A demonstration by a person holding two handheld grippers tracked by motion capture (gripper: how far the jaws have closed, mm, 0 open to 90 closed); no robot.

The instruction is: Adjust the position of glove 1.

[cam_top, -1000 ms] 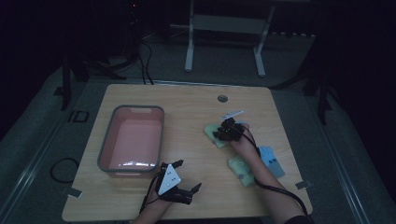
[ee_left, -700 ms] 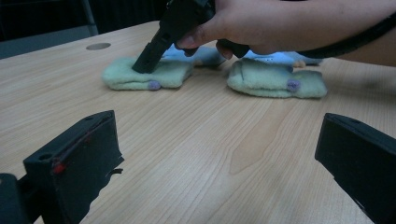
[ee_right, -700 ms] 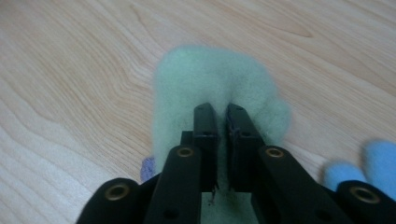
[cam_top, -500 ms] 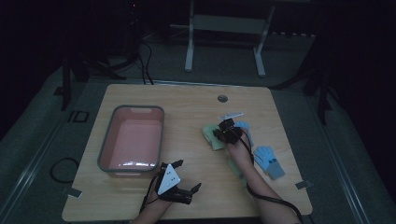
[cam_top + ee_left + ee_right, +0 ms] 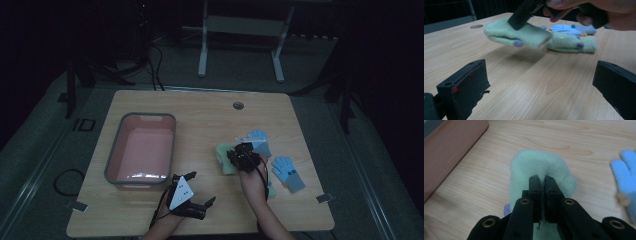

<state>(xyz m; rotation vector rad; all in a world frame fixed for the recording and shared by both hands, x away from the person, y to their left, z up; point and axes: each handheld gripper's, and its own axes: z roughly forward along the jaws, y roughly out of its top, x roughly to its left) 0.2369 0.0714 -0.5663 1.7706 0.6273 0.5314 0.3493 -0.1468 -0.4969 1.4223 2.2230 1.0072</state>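
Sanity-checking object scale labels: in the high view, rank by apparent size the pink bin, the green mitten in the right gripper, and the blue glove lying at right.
1. pink bin, clearly largest.
2. green mitten and blue glove: look alike in size, and the right gripper hides part of the mitten, so unranked.

This looks like a lab or recording room, not a home. A single light wooden table (image 5: 200, 115) with a cable hole (image 5: 238, 105) stands on grey carpet (image 5: 45, 165) in a darkened room. Beyond the table, far from the jaws, stand a white metal stand (image 5: 240, 30) and loose cables (image 5: 155, 55). Tape marks (image 5: 82, 125) lie on the carpet.
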